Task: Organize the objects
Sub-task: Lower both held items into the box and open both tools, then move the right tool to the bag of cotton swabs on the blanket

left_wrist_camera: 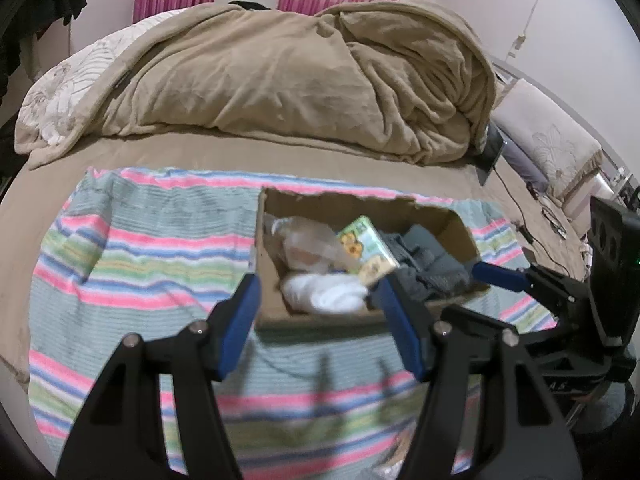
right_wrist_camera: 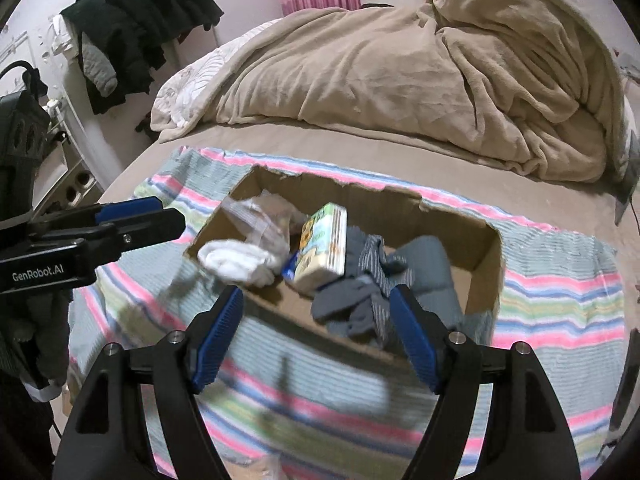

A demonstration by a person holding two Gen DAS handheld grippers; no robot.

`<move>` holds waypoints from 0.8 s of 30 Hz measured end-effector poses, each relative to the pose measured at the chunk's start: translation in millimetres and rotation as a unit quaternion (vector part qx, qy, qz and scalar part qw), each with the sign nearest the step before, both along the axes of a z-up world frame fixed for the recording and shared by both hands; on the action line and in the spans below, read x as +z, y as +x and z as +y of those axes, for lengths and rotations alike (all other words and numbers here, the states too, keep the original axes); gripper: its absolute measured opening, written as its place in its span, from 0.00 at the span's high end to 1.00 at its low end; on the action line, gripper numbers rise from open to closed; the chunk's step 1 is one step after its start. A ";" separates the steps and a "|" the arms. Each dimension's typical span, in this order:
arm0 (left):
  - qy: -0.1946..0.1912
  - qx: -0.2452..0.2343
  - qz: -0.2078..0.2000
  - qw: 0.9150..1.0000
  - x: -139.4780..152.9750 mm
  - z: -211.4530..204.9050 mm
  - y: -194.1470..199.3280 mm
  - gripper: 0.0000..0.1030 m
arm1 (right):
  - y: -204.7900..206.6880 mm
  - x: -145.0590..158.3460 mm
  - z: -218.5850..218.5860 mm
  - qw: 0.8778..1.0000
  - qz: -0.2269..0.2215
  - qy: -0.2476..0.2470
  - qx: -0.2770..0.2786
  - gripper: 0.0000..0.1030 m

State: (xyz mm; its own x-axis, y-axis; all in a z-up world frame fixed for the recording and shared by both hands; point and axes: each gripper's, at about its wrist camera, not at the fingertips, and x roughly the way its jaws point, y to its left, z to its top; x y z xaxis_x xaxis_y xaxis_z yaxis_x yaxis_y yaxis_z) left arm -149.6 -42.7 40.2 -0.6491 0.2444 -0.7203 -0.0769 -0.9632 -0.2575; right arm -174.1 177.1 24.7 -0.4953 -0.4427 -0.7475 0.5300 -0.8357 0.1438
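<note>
- My left gripper (left_wrist_camera: 316,304) hangs above the near edge of the cardboard box (left_wrist_camera: 460,236), its blue pads spread apart with nothing between them — no grip on anything.
- My right gripper (right_wrist_camera: 316,316) sits over the box's near wall too, jaws standing wide; the grey striped cloth (right_wrist_camera: 360,300) lies between and beyond the pads, but they do not press on it.
- From the left wrist view I can see the right gripper's blue finger (left_wrist_camera: 500,276) reaching in from the right side, close to the box's right corner.
- The box rests on a striped towel (left_wrist_camera: 132,248) (pink, green and blue bands) spread over the bed (left_wrist_camera: 48,208).
- Inside the box: a white rolled cloth (right_wrist_camera: 236,260) at the left near corner, a clear plastic bag (right_wrist_camera: 256,216) behind it, a small printed carton (right_wrist_camera: 324,248) tilted in the middle, and the grey cloth bunched to the right of the carton.
- A folded grey-blue piece (right_wrist_camera: 432,264) lies further right in the box, against its right wall.
- A tan blanket (left_wrist_camera: 300,76) is heaped at the far side of the bed, well apart from the box.
- Dark clothes (right_wrist_camera: 136,28) hang at the far left of the right wrist view.
</note>
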 end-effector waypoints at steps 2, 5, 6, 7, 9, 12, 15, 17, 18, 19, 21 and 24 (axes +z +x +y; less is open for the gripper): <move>-0.001 0.000 0.000 1.000 0.8 2.2 9.2 0.38 | 8.8 0.0 3.7 1.000 0.000 0.001 0.000 0.24; -0.003 -0.001 0.001 1.000 0.7 6.0 23.4 0.38 | 21.1 -1.3 8.8 1.000 -0.001 0.003 -0.002 0.24; -0.003 -0.002 0.001 1.000 0.1 7.4 27.2 0.38 | 25.7 -2.0 10.4 1.000 -0.001 0.004 -0.002 0.24; -0.004 -0.003 0.000 1.000 -0.7 8.9 30.7 0.38 | 29.0 -2.2 11.8 1.000 -0.001 0.005 -0.002 0.24; -0.009 -0.007 -0.003 1.000 -2.9 13.1 39.0 0.38 | 36.5 -3.0 14.8 1.000 -0.001 0.006 -0.002 0.24; -0.016 -0.009 -0.004 1.000 -4.3 17.2 50.8 0.38 | 45.8 -4.4 19.0 1.000 -0.003 0.007 -0.003 0.24; -0.017 -0.005 -0.006 1.000 -7.0 18.2 62.1 0.38 | 54.3 -6.7 20.7 1.000 -0.003 0.009 -0.002 0.24; -0.016 -0.001 -0.008 1.000 -9.3 18.9 68.6 0.38 | 60.2 -7.9 21.8 1.000 -0.003 0.010 -0.002 0.24; -0.015 0.001 -0.009 1.000 -10.5 19.5 71.6 0.38 | 62.3 -8.4 22.4 1.000 -0.002 0.010 -0.001 0.24; -0.015 0.002 -0.010 1.000 -11.5 19.8 74.4 0.38 | 64.7 -9.0 23.5 1.000 -0.002 0.011 -0.002 0.24; -0.016 0.005 -0.013 1.000 -14.8 21.0 81.3 0.38 | 68.2 -10.5 25.1 1.000 -0.003 0.010 -0.003 0.24; -0.018 0.009 -0.019 1.000 -20.6 23.3 90.1 0.38 | 74.7 -13.4 27.9 1.000 -0.007 0.010 -0.002 0.24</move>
